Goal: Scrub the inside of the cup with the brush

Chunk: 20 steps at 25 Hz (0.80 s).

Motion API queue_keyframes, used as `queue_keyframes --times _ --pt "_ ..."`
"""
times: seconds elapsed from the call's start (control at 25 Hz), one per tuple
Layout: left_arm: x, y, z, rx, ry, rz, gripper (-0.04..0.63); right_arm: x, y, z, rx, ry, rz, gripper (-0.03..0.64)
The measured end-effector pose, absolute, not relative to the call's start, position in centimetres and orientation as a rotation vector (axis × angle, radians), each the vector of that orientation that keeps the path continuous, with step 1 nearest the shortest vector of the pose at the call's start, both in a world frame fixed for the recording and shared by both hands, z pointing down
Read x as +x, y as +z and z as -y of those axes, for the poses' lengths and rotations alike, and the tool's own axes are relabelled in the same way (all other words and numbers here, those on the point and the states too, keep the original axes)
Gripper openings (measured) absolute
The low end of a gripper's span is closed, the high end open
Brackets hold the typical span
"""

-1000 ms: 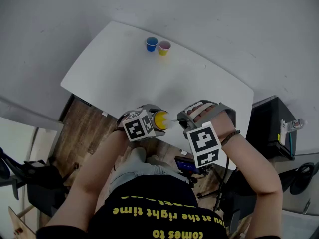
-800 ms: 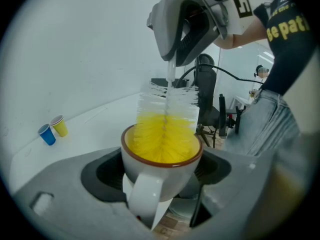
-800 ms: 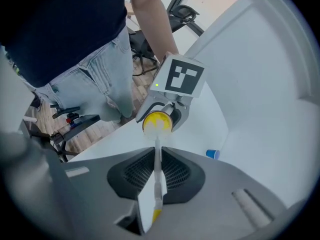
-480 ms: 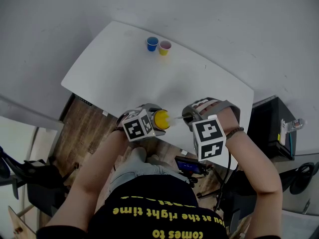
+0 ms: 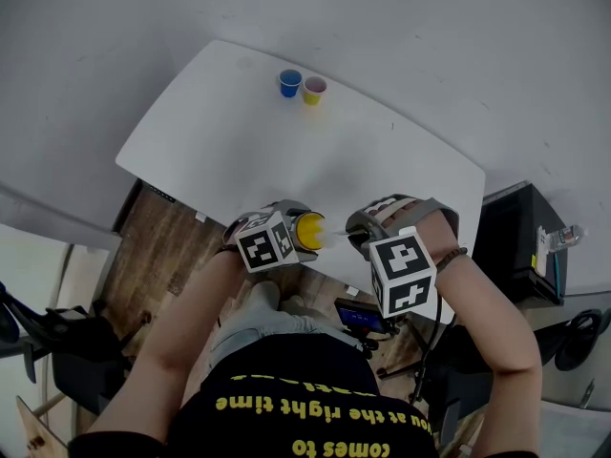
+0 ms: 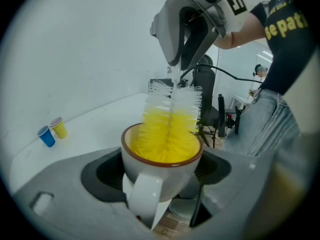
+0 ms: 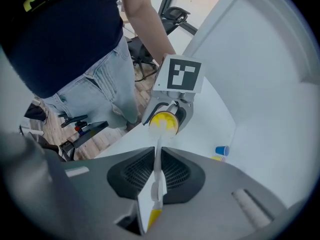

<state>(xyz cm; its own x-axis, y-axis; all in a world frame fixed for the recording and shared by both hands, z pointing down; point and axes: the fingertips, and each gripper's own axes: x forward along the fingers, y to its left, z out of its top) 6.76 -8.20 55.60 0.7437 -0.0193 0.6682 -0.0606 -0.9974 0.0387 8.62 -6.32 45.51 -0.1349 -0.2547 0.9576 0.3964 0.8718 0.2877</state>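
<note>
Left gripper (image 6: 161, 184) clamped the cup (image 6: 150, 166) between its jaws; right gripper (image 7: 156, 176) pinched the brush (image 6: 169, 131). Hard scrubbing could wrench the cup loose.

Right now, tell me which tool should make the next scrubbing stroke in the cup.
Right. The right tool is shut on the brush handle, its bristles down inside the cup; the left tool is shut on the cup, steadying it.

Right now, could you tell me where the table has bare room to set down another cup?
The white table is bare across its middle, between the blue cup and yellow cup at the far edge and the mug, and at both ends. The near edge is crowded: the left gripper holds that mug there, the right gripper's brush inside it.
</note>
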Motion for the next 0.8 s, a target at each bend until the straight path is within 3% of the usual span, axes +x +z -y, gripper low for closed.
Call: queue_keyframes --times 0.8 --pt "6.4 54.8 9.2 2.895 1.085 0.102 0.411 9.5 45.8 8.2 -0.019 -0.480 1.619 0.046"
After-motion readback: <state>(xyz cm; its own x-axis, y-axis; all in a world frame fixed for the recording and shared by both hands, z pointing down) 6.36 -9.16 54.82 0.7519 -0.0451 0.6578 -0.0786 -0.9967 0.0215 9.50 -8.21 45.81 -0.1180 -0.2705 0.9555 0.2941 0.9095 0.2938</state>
